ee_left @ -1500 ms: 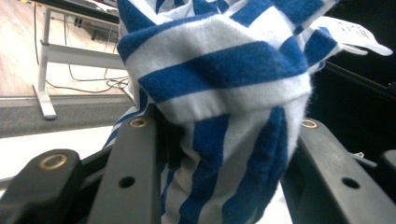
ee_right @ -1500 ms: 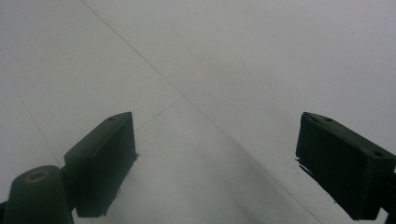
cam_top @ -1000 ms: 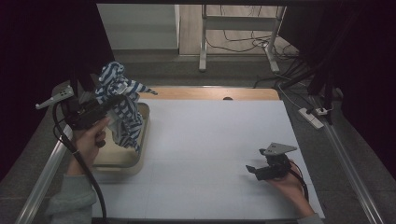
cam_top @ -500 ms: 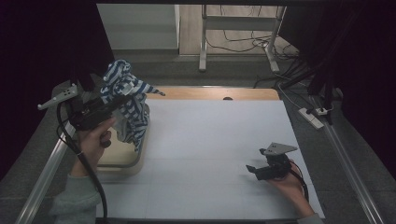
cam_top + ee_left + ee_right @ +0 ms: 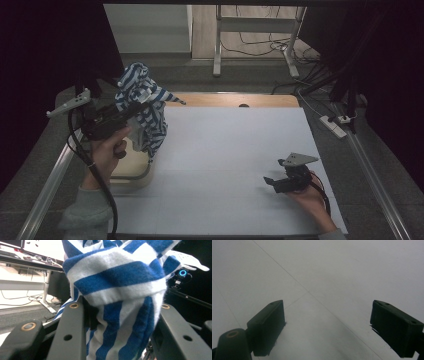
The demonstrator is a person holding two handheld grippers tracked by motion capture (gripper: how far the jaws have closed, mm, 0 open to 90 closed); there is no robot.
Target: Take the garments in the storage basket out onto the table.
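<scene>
Risk: the striped cloth slips out of the left hand-held gripper if only a thin fold is pinched, or its hanging end snags the rim of the beige tub below. The cloth is bunched between the 2 jaws, which are clamped on it, and it hangs in the air above the tub at the table's left edge. The right hand-held gripper sits low over bare table, jaws wide, holding nothing, well apart from the cloth.
</scene>
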